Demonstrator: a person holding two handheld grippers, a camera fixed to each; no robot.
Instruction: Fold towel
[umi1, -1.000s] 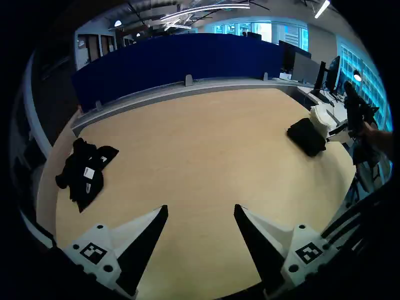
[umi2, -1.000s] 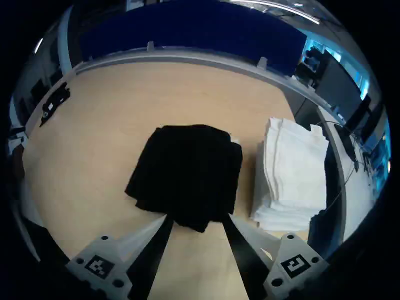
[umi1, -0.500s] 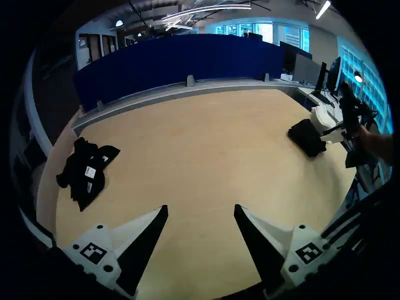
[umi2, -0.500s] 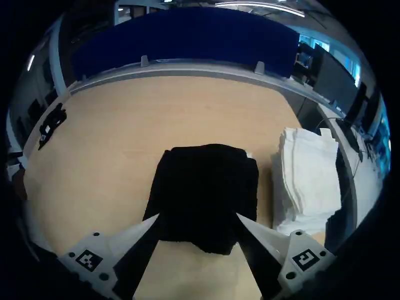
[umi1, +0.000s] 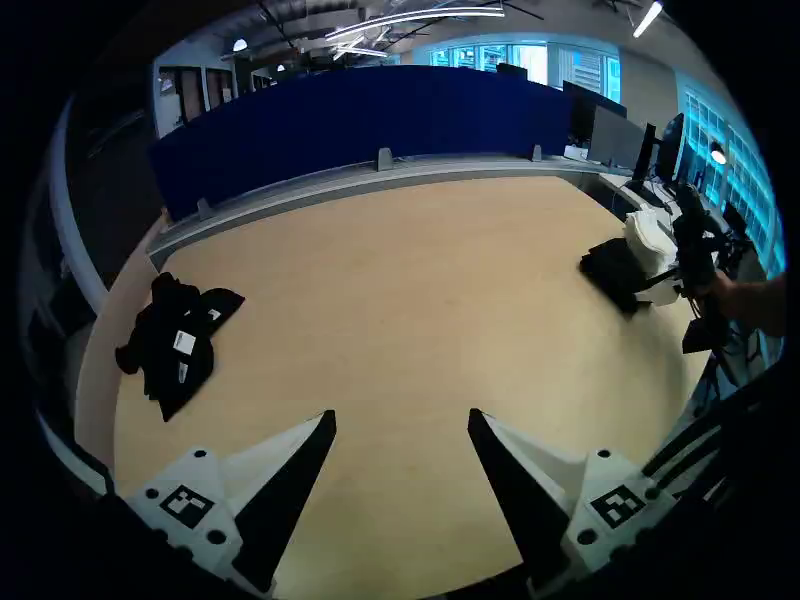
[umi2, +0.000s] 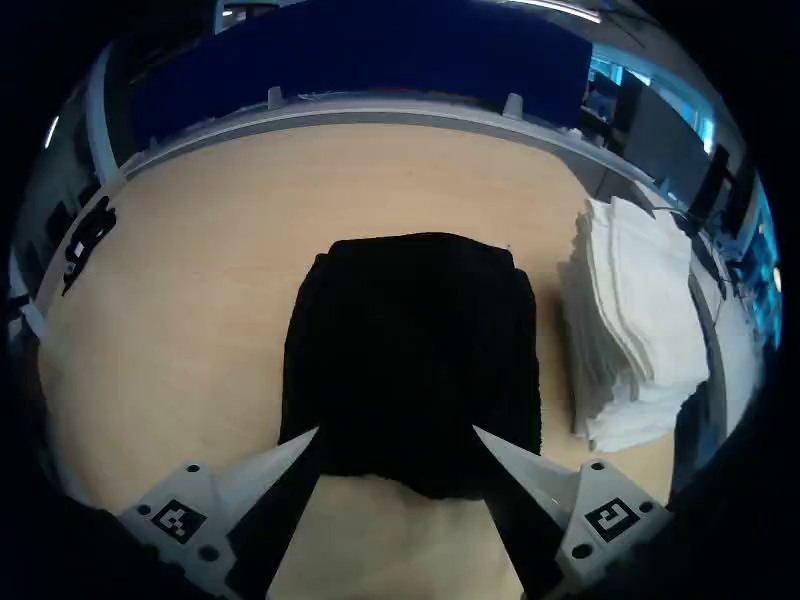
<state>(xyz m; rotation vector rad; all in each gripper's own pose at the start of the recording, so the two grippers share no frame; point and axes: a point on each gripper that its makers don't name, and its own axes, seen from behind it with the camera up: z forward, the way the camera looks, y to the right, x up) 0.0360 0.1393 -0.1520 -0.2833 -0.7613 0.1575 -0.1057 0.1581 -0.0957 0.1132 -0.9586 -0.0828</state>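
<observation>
Left gripper (umi1: 400, 420): I have it released, fingers spread with nothing between them, hovering over bare wooden table (umi1: 400, 260). I judge it is parked there because this step needs one tool.
Right gripper (umi2: 397, 440): spread wide, with the near edge of the folded black towel (umi2: 410, 340) lying in the gap between the fingers. I can't tell whether either finger touches the cloth, so I read it as not clamped.
Folded black towel: flat on the table, just beside a stack of white towels (umi2: 640, 330). It looks finished and placed next to the done pile (my guess).
Crumpled black cloth (umi1: 172, 342): in a heap near the table's far left edge, well apart from both grippers and likely next to be folded.
Left gripper view adds: the whole layout, including the person's hand (umi1: 745, 300) holding the other tool at the towel, and the blue partition (umi1: 360, 120).
Right gripper view adds: how the fingers straddle the towel's edge, and the layers of the stack.
</observation>
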